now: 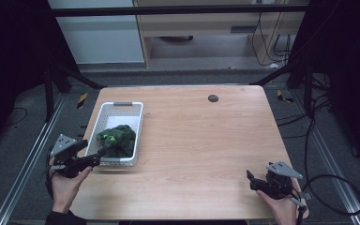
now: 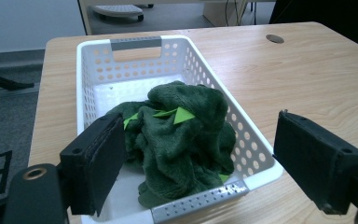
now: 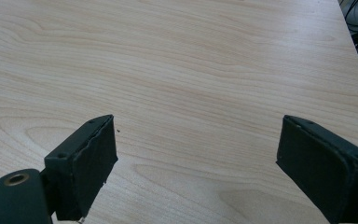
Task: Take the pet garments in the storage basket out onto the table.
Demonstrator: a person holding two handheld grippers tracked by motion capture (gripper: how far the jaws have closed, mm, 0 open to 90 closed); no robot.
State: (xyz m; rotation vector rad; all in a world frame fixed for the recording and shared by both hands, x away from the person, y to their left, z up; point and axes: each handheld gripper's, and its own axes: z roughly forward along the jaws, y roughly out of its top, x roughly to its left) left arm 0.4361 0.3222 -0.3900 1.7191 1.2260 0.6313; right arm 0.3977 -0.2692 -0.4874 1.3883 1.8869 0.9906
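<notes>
Left gripper (image 2: 198,163) hovering jaws spread, facing green cloth (image 2: 182,135) in white basket (image 2: 256,140) just ahead; right gripper (image 3: 196,172) idling spread, well apart.

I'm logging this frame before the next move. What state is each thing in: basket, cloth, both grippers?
Basket: upright on the table's left side, holding the cloth.
Cloth: dark green, crumpled in a heap inside the basket.
Left gripper: open, jaws wide, at the basket's near end, holding nothing.
Right gripper: open, empty, over bare table.
</notes>
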